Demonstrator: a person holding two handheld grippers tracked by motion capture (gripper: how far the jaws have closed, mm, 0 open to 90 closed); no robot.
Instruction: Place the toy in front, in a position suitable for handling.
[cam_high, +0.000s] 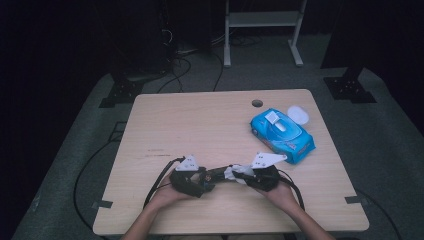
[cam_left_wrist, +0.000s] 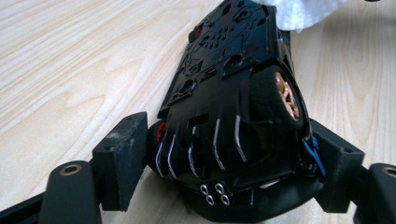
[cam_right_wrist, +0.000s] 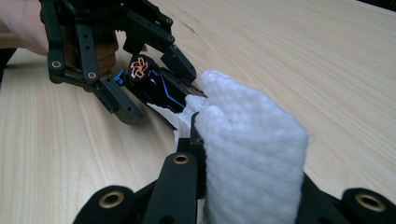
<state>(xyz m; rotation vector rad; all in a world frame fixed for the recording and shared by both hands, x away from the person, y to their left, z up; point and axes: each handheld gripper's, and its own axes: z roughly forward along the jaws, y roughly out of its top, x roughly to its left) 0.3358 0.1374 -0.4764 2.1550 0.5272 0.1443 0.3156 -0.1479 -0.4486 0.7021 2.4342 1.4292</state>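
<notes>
The tabletop (cam_high: 200, 125) was pale, light-grained wood with rounded corners and a small round hole (cam_high: 257, 103) near its far edge. It stood on grey carpet (cam_high: 385, 130) in a dim room, with black cables (cam_high: 175, 70) trailing across the floor beyond it, a white frame (cam_high: 262, 30) farther back, and dark stand bases at either far corner.

Near the front edge, the left hand-held gripper (cam_high: 202, 181) was clamped on a black toy car (cam_left_wrist: 233, 112), its jaws pressing against the car's two sides; the car lay tipped so its underside and a gold-rimmed wheel (cam_left_wrist: 286, 95) showed. Just beyond that hand-held gripper's tips, the right hand-held gripper (cam_high: 240, 176) was closed on a folded white wipe (cam_right_wrist: 243, 158), which touched the car's far end.

Beyond the right hand-held gripper and apart from it lay a blue pack of wipes (cam_high: 282, 136), with a white round lid (cam_high: 298, 115) just behind it.
</notes>
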